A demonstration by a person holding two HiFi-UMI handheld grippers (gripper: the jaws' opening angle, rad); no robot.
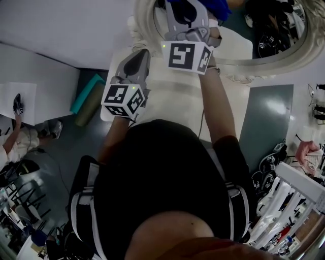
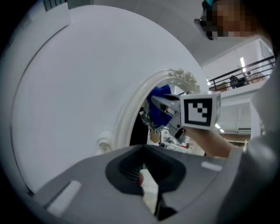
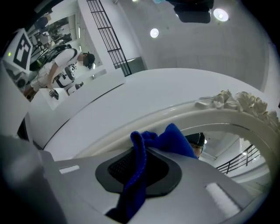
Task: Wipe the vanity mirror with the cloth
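The vanity mirror [image 1: 277, 30] has an ornate white oval frame [image 1: 284, 60] and stands at the top of the head view. My right gripper [image 1: 189, 6] is raised against the frame's left part, shut on a blue cloth [image 1: 216, 7]. In the right gripper view the cloth [image 3: 141, 175] hangs between the jaws and bunches against the frame [image 3: 210, 114] beside the glass [image 3: 229, 151]. The left gripper view shows the cloth [image 2: 160, 94] at the frame's [image 2: 130, 114] inner edge. My left gripper [image 1: 142, 55] hovers lower left of the mirror; it [image 2: 142, 152] is shut and holds nothing.
A white vanity top [image 1: 172, 96] lies under both grippers, with a white wall behind the mirror. On the floor to the left lies a teal roll [image 1: 87, 94], and a person [image 1: 19, 142] sits beyond it. White racks [image 1: 290, 203] stand at the lower right.
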